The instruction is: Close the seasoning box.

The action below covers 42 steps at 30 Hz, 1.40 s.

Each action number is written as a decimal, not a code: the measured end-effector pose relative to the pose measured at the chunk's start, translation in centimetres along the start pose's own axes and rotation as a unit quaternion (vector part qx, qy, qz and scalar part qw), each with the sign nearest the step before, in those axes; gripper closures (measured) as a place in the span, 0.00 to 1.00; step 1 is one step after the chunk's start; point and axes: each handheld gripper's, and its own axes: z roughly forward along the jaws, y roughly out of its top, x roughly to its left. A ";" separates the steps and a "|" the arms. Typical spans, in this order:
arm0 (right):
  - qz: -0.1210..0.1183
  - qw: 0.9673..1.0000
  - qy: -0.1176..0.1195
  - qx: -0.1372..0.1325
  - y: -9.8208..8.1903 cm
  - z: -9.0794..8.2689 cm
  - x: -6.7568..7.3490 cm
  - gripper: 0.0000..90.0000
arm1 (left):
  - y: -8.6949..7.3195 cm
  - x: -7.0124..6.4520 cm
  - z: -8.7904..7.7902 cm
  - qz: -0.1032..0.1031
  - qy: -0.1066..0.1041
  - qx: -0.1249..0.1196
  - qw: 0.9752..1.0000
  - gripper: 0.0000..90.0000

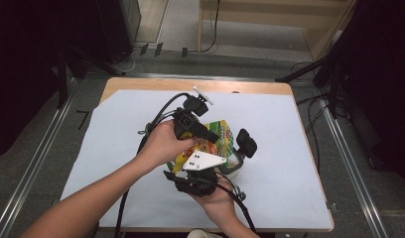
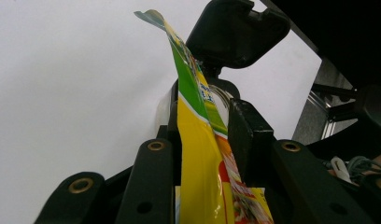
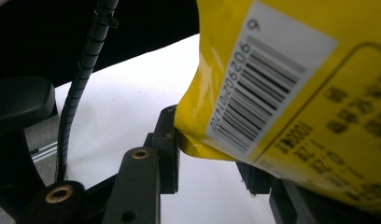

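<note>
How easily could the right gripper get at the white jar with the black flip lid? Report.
Not readily, probably: the right gripper seems clamped on the yellow packet. The white jar stands close beside it, unobstructed, once the packet is released.

Yellow pouch (image 3: 291, 93) cropped at frame edges, small print blurred

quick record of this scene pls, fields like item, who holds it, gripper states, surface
item: yellow and green snack pouch, printed, with a barcode label on its back
left gripper: shut on the pouch, which stands edge-on between the pads in the left gripper view
right gripper: shut on the pouch's lower corner
second item: white container with an open black flip lid, right of the pouch
surface: white sheet over a wooden table
</note>
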 end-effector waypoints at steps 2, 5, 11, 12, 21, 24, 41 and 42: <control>-0.003 1.000 -0.003 -0.001 -0.1 0.0 -0.1 0.72 | 0.0 -0.3 0.0 0.006 0.007 -0.003 1.000 0.80; -0.003 1.000 -0.004 -0.001 -0.2 0.0 -0.2 0.72 | 0.0 -0.5 0.1 0.009 0.018 -0.003 1.000 0.80; 0.003 1.000 0.002 -0.008 0.0 -0.2 -0.2 0.72 | 0.6 -0.6 0.1 -0.005 0.017 0.018 1.000 0.81; 0.004 1.000 0.005 -0.012 0.0 -0.3 -0.2 0.72 | 0.7 -0.6 0.1 -0.005 0.019 0.020 1.000 0.81; 0.011 1.000 0.007 -0.016 0.4 -0.7 -0.4 0.72 | 1.3 -0.6 0.1 -0.012 0.011 0.026 1.000 0.83; 0.011 1.000 0.005 -0.013 0.3 -0.7 -0.4 0.72 | 1.2 -0.5 0.2 -0.014 0.007 0.019 1.000 0.83; -0.002 1.000 0.009 -0.005 0.2 -0.2 -0.1 0.72 | 0.3 0.1 0.0 -0.031 0.005 0.014 0.999 0.84; -0.001 1.000 0.009 -0.004 0.2 -0.2 -0.1 0.72 | 0.3 0.1 0.0 -0.034 0.007 0.018 0.999 0.83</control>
